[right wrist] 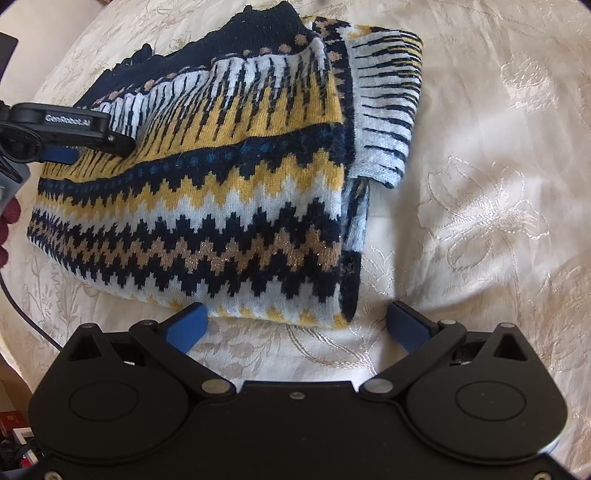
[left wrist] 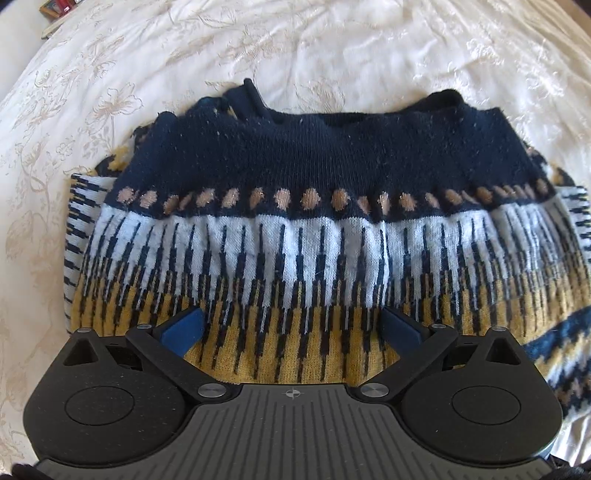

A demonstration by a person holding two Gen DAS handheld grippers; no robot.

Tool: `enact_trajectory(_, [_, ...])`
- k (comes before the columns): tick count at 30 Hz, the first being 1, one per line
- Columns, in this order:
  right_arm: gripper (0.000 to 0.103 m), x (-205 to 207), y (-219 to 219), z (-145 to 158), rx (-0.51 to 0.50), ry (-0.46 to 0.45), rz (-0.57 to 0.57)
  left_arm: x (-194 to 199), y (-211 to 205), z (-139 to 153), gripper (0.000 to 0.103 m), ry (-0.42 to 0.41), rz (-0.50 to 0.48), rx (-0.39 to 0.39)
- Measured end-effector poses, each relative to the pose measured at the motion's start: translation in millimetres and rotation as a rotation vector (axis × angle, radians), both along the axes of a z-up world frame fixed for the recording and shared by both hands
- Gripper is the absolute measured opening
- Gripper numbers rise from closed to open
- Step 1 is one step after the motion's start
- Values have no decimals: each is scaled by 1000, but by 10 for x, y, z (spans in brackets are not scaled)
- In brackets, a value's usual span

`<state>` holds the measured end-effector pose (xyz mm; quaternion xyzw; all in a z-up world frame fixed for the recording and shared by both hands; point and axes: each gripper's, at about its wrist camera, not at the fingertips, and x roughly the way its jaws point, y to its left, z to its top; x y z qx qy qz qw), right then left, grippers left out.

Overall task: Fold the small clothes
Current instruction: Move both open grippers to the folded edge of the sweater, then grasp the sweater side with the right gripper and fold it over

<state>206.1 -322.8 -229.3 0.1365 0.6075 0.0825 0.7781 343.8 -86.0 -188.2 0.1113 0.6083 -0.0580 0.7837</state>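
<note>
A small knitted sweater (right wrist: 207,206) with navy, white, mustard and tan zigzag bands lies folded on a cream embroidered bedspread (right wrist: 480,184). In the left wrist view the sweater (left wrist: 295,221) fills the middle, its navy collar band at the far side. My left gripper (left wrist: 291,325) is open, its blue fingers spread over the mustard part of the sweater; it also shows in the right wrist view (right wrist: 74,147) at the sweater's left edge. My right gripper (right wrist: 295,325) is open and empty, just in front of the sweater's near edge. A folded sleeve (right wrist: 388,103) lies at the sweater's right side.
The bedspread (left wrist: 295,44) stretches all around the sweater. Small framed items (left wrist: 55,9) lie beyond its far left edge. A cable (right wrist: 22,310) and a hand in dark red (right wrist: 9,221) show at the left.
</note>
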Motion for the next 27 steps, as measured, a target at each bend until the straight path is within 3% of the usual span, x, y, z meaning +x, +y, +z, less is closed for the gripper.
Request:
enact_trajectory(4, [103,23,-137,-1,47,5,-14,45,-39,-32,103,15,5,11])
enact_trajectory(7, [103,77,-324,22,137,8,-47,57,-43,-54,103,24,10,10])
enact_trajectory(16, [103,79,-1074,131,373,-100,-308,123,-61,-169,103,21,22,5])
enact_trajectory(27, [103,680,-1039,-106,506,-106,-253,122,35,-195,103,19,39,-14])
